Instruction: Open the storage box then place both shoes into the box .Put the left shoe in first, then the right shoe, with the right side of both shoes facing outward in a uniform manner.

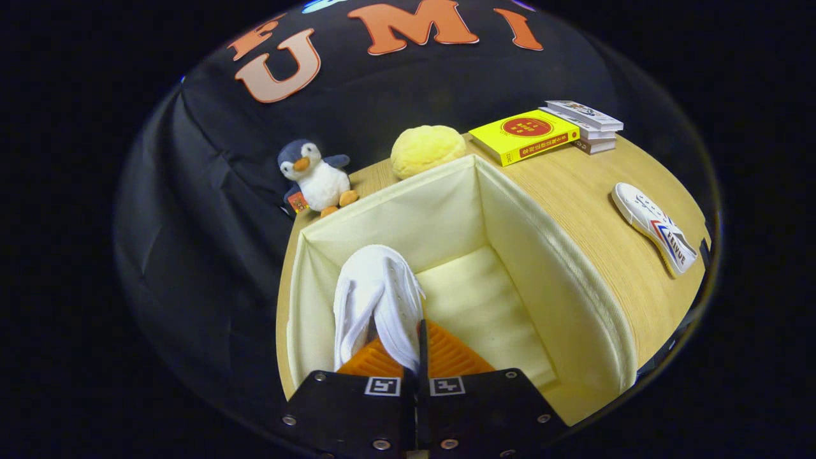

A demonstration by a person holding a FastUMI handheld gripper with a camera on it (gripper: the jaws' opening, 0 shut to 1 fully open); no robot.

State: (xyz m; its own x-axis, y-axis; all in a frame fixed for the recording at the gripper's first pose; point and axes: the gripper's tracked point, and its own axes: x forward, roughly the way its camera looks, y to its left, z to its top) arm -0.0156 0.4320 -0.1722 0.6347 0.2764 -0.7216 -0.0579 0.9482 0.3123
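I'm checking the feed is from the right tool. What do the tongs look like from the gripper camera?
The tongs have two ribbed, wedge-shaped pads meeting at a narrow seam. Behind them sit two flat black plates fastened with silver screws, each carrying a small square black-and-white marker near the seam. No cables or sleeve can be seen.

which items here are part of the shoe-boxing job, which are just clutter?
Job:
claw, shut on white shoe, inside the box
open storage box
second shoe on the table

Clutter:
plush penguin
yellow plush
yellow book
book stack
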